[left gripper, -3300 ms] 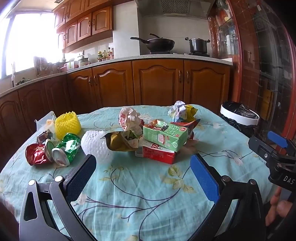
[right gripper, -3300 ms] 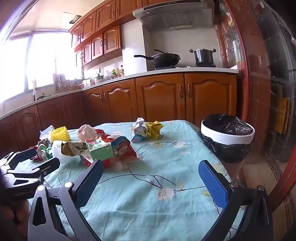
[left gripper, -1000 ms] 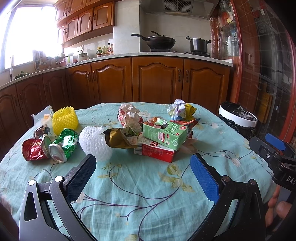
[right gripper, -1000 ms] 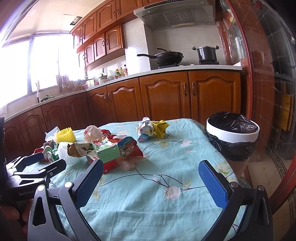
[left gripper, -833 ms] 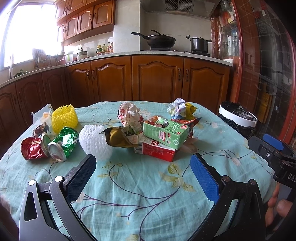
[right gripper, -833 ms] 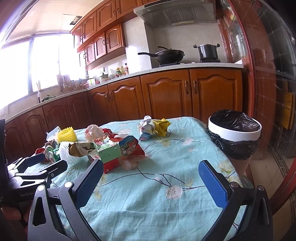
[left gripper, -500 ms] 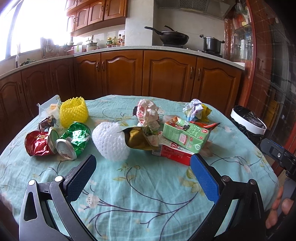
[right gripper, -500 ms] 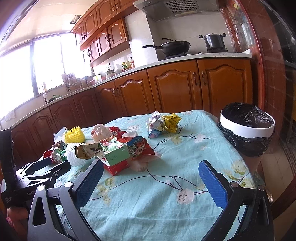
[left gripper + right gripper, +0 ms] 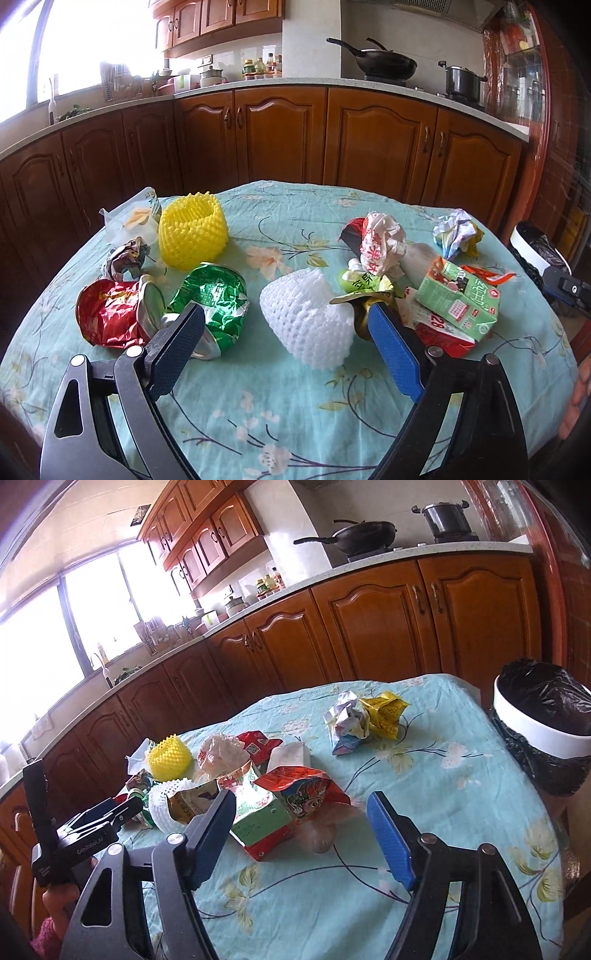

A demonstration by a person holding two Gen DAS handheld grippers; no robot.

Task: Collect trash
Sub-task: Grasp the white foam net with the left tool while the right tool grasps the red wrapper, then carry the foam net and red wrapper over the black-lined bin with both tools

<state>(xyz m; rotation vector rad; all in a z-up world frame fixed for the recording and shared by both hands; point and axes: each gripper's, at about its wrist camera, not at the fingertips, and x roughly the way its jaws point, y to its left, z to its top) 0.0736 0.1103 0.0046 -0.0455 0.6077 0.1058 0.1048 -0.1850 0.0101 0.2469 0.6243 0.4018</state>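
Note:
Trash lies on the table's teal flowered cloth (image 9: 280, 406). My left gripper (image 9: 282, 319) hovers low over it, jaws closing. The white foam net (image 9: 306, 325) stands just beyond its fingertips, untouched. A crushed green can (image 9: 210, 295) and a crushed red can (image 9: 110, 317) lie to its left. My right gripper (image 9: 300, 805) is also closing, lined up with a green carton (image 9: 258, 812) and a red snack packet (image 9: 303, 794); its pads touch neither. A white bin with a black liner (image 9: 535, 720) stands off the table's right edge.
A yellow foam net (image 9: 192, 232), crumpled foil (image 9: 125, 254) and a clear plastic cup (image 9: 129, 221) sit at the far left. A crumpled paper ball (image 9: 347, 716) and a yellow wrapper (image 9: 386, 709) lie at the back right. Wooden cabinets (image 9: 280, 140) run behind.
Both grippers have moved closer to the trash pile and swung left. Their jaws have narrowed. The white net now sits centred before the left gripper. Nothing has been taken hold of.

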